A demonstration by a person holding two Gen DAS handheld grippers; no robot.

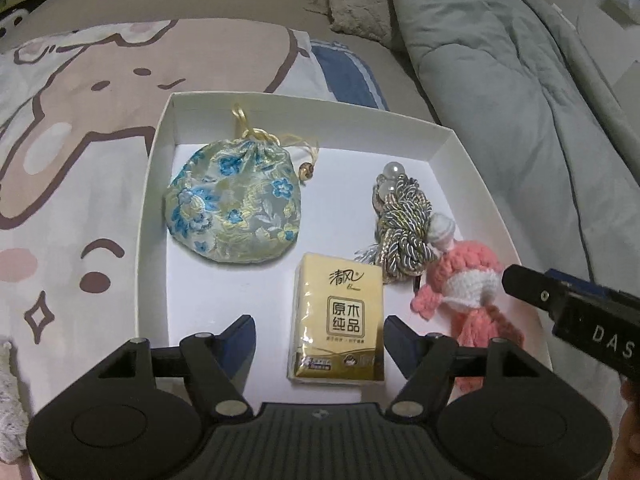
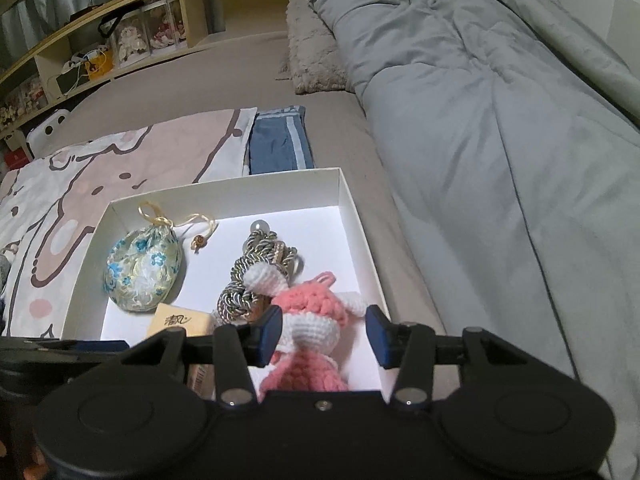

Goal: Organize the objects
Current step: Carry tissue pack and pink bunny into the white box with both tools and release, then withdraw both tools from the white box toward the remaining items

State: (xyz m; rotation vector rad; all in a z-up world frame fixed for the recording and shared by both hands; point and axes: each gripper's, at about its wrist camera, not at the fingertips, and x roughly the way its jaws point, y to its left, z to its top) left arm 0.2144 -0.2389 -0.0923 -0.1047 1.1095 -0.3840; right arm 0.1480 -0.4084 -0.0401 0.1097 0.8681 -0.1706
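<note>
**Seating the Last Items in the White Box**

I take the white box (image 1: 160,184) as my landmark; it lies on the bed beside the grey duvet (image 1: 500,80). Inside it, toward the far left corner, rests the floral pouch (image 1: 234,204). Against the right wall lies the braided cord tassel (image 1: 404,228), and the pink crochet doll (image 2: 316,312) overlaps its near end. The tissue pack (image 1: 338,320) sits flat at the near middle of the box floor.

My left gripper (image 1: 320,344) stands spread, its pads apart on either side of the pack and touching nothing. My right gripper (image 2: 322,334) straddles the doll; its jaws are parted, with a visible gap on the right side, so I judge it released.

To finish this step cleanly, I would lift each gripper straight up clear of the box walls, avoid snagging the doll's yarn or the cord loops, and confirm that nothing overhangs the rim.
</note>
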